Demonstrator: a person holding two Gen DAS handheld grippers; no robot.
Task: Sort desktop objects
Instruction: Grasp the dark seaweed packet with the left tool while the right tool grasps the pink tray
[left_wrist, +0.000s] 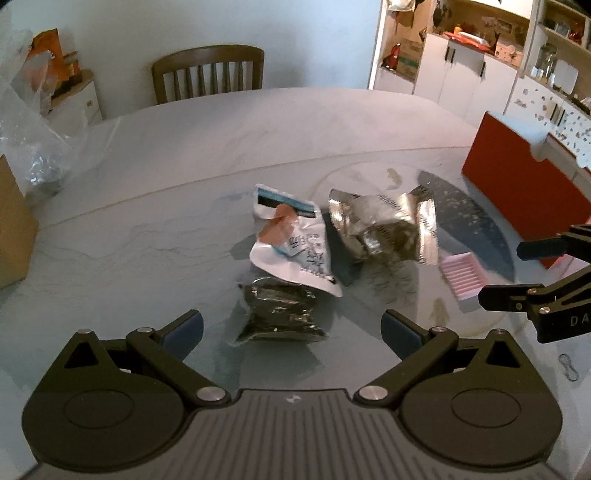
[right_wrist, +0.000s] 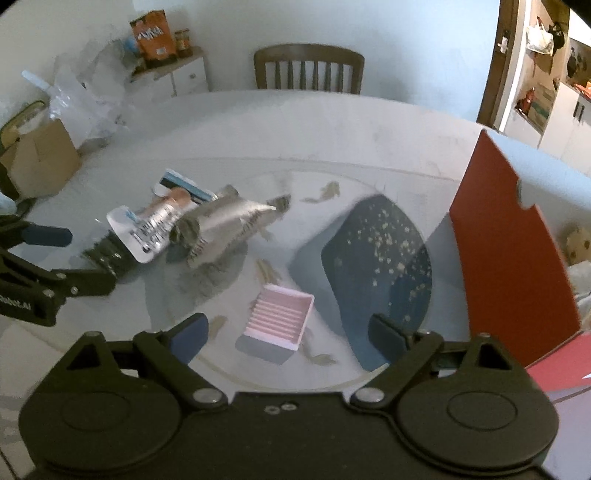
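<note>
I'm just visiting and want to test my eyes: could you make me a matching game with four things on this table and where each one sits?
Things:
1. dark wrapper
2. pink tray
3. silver bag
4. red box

Places:
A. standing at the table's right edge
B. between the right gripper's open fingers
C. nearest the left gripper's open fingers
D. right of the white packet

Pairs: 1-C, 2-B, 3-D, 4-A

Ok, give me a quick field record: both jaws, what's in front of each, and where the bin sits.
left gripper: jaws open, empty
ahead of left: dark crumpled wrapper, white snack bag overlapping its far end
right gripper: jaws open, empty
ahead of right: pink ridged tray
also on table: silver foil bag
red box: right edge, open
</note>
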